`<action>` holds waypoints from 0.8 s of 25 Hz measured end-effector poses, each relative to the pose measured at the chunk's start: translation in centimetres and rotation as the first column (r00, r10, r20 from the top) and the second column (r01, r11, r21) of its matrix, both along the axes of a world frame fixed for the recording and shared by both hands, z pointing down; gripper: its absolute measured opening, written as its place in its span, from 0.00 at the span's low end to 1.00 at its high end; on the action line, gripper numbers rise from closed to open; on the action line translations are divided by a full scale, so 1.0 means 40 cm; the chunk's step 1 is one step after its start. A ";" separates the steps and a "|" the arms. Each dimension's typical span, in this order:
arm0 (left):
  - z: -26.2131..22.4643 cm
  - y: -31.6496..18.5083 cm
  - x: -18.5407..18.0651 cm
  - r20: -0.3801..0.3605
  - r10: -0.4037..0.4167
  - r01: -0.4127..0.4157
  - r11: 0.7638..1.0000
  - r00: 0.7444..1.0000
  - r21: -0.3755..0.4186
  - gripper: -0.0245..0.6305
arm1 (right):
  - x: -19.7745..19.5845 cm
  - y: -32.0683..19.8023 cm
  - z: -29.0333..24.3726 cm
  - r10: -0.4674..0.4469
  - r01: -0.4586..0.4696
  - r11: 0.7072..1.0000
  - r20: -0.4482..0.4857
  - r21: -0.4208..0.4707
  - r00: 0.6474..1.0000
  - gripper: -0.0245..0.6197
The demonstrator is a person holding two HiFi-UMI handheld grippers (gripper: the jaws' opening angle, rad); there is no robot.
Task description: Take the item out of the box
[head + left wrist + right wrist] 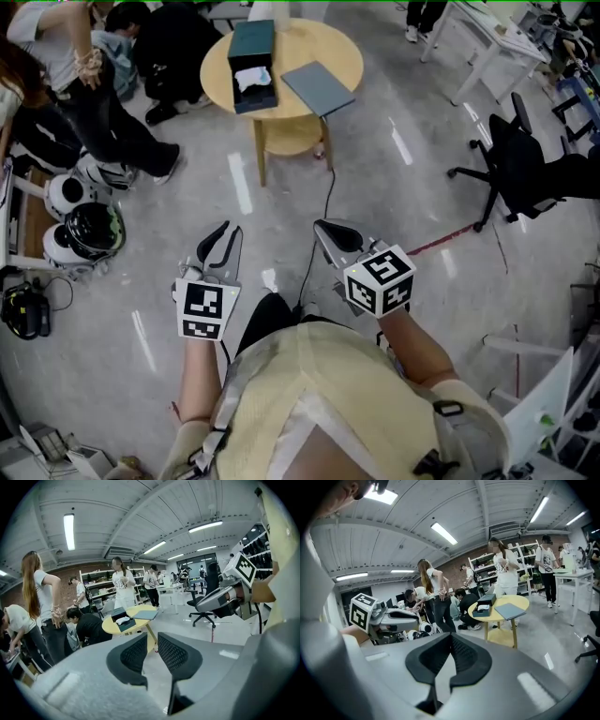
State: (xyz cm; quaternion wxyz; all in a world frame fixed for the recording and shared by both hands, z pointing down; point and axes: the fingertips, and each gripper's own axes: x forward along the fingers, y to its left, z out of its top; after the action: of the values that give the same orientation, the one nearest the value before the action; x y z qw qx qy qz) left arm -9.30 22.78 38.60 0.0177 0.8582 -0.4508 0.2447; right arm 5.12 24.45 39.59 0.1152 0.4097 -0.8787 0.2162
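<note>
A dark teal box (253,80) stands open on a round yellow table (337,47) far ahead of me, its lid tipped up behind it. A white item (251,77) lies inside the box. A flat grey-blue panel (319,89) lies beside the box on the table. Both grippers hang low near my body, well short of the table. My left gripper (230,232) is open with a narrow gap and nothing between its jaws (152,641). My right gripper (325,228) is shut and empty (451,637). The box (123,620) (486,605) is also small and distant in both gripper views.
Several people (84,75) stand and crouch left of the table. White and black round devices (84,220) sit on the floor at the left. A black office chair (525,169) stands at the right. A cable (323,202) runs across the floor from the table towards me.
</note>
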 end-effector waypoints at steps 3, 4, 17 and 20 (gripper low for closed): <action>0.014 -0.030 -0.007 0.000 0.002 -0.002 1.000 1.000 -0.011 0.18 | -0.014 -0.022 0.014 -0.010 0.010 1.000 -0.006 -0.010 1.000 0.05; 0.019 -0.045 -0.009 -0.002 0.005 -0.005 1.000 1.000 -0.013 0.21 | -0.018 -0.033 0.019 -0.012 0.012 1.000 -0.010 -0.013 1.000 0.05; 0.064 -0.417 -0.052 0.009 0.066 -0.065 0.998 0.998 -0.020 0.29 | -0.082 -0.365 0.044 0.027 -0.029 0.999 -0.087 -0.022 0.996 0.05; 0.078 -0.499 -0.076 0.052 0.089 -0.088 0.996 0.995 -0.019 0.29 | -0.112 -0.450 0.051 0.038 -0.042 0.999 -0.097 -0.030 0.994 0.05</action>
State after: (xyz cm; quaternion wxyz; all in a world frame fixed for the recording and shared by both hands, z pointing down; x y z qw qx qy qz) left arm -12.35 2.80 41.73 0.0022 0.8705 -0.4104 0.2716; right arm 0.65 6.44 41.63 0.1599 0.4353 -0.8601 0.2125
